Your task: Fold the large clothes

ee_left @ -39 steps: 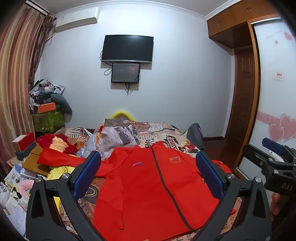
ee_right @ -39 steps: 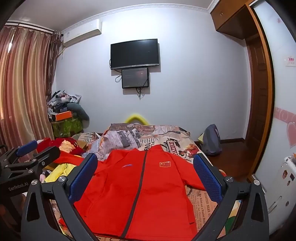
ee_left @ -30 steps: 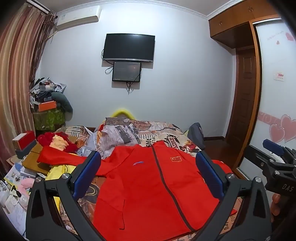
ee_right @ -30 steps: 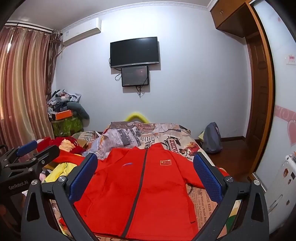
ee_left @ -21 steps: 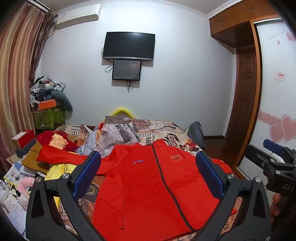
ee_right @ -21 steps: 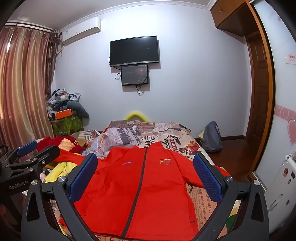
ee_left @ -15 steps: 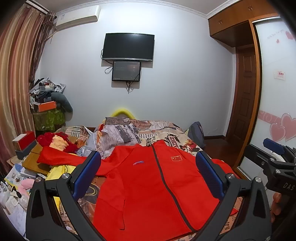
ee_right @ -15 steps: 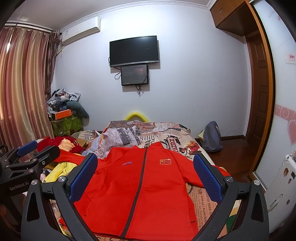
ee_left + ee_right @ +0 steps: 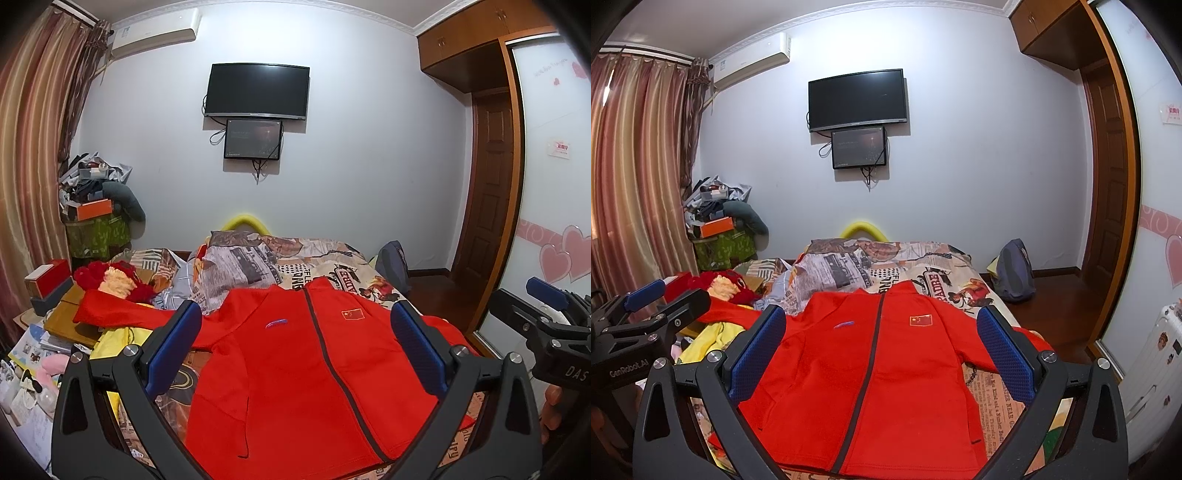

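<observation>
Both grippers hang above the near end of the bed [image 9: 332, 254], and very little has changed since a second ago — the view has only drifted a touch, and the red jacket [image 9: 314, 373] lies just where it did.

The left gripper [image 9: 295, 332] has its jaws spread wide and nothing between them; the jacket lies flat below and beyond the blue pads [image 9: 173, 347], front side up, zip closed, collar pointing away. One sleeve runs out past the left pad toward the cluttered bedside, where a yellow cloth [image 9: 114, 343] sits under it.

The right gripper [image 9: 881, 332] is just as wide open, also empty, and frames the same jacket [image 9: 871, 380] between its fingers [image 9: 1004, 354]; the small flag patch [image 9: 921, 319] sits nearer the right finger, the dark zip [image 9: 868, 376] runs down the middle. The other sleeve passes beyond the right finger to the bed's edge.

Each gripper shows at the edge of the other's view — still side by side, as before.
</observation>
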Available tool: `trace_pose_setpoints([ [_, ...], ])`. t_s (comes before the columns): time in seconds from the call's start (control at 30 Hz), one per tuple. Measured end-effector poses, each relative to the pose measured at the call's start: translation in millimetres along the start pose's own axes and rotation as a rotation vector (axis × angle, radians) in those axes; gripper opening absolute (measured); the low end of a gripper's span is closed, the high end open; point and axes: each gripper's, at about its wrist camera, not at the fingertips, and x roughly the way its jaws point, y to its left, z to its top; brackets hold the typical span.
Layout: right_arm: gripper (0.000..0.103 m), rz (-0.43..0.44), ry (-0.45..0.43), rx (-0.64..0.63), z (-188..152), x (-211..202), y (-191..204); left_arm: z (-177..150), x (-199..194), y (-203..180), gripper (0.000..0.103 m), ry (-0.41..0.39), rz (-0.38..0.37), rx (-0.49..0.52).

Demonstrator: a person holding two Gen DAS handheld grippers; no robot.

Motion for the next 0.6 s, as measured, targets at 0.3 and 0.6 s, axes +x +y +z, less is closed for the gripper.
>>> trace_pose_setpoints([
  [0.3, 0.103, 0.0, 0.004, 0.001, -1.4, 1.2, -0.6, 1.9, 2.2, -2.9, 0.103, 0.006, 0.005, 0.001],
  [0.6, 0.103, -0.001, 0.007, 0.003, -4.2, 2.2, -1.1, 1.2, 3.3, -2.5, 0.103, 0.012, 0.008, -0.002],
])
